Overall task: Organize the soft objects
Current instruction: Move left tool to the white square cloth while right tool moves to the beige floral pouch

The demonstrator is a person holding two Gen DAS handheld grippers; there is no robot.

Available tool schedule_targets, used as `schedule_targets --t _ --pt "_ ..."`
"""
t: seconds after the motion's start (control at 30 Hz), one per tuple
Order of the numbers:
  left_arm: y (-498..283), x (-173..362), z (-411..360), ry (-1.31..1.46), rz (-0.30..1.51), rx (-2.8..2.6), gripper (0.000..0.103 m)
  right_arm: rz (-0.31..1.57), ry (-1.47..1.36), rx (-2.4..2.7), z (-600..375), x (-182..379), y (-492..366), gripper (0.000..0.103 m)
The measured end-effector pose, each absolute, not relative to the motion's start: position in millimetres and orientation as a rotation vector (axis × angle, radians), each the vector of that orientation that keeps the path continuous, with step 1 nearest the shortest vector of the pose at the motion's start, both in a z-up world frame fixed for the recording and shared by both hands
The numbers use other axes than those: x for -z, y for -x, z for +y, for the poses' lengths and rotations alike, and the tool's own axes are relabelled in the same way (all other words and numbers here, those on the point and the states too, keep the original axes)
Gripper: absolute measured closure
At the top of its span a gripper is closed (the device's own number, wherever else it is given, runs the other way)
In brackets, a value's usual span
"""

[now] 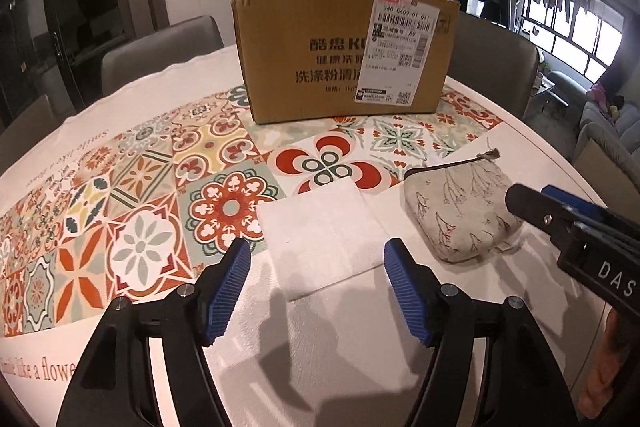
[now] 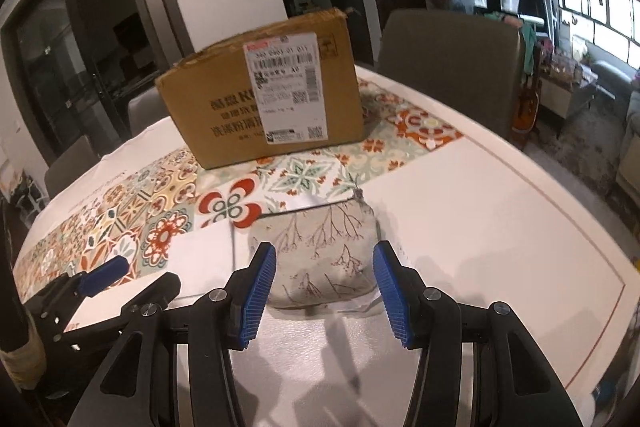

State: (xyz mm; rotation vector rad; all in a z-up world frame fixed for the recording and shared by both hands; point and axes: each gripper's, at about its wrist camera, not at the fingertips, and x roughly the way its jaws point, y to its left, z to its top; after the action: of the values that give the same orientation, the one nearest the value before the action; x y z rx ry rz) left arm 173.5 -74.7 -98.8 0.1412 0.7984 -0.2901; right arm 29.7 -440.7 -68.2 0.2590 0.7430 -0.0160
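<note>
A beige fabric pouch (image 1: 460,211) with a twig print lies on the table; it also shows in the right wrist view (image 2: 324,251). A folded white cloth (image 1: 324,227) lies left of it and shows in the right wrist view (image 2: 204,251). My left gripper (image 1: 318,259) is open, its tips either side of the cloth's near edge. My right gripper (image 2: 324,267) is open just above the pouch's near end, jaws astride it. The right gripper appears in the left view (image 1: 560,215). The left gripper appears in the right view (image 2: 112,275).
A brown cardboard box (image 1: 344,55) with a shipping label stands at the back of the table, also in the right wrist view (image 2: 264,87). A patterned tile runner (image 1: 160,187) crosses the white tablecloth. Grey chairs (image 2: 448,67) stand behind the table.
</note>
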Motion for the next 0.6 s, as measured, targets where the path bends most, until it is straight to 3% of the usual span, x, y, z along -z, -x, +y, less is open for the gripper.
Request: schedule_targets --t 0.6 --pt "-206 127 -90 -0.190 0.888 0.262 0.025 0.844 -0.294 0.063 -447 95 -50 0.051"
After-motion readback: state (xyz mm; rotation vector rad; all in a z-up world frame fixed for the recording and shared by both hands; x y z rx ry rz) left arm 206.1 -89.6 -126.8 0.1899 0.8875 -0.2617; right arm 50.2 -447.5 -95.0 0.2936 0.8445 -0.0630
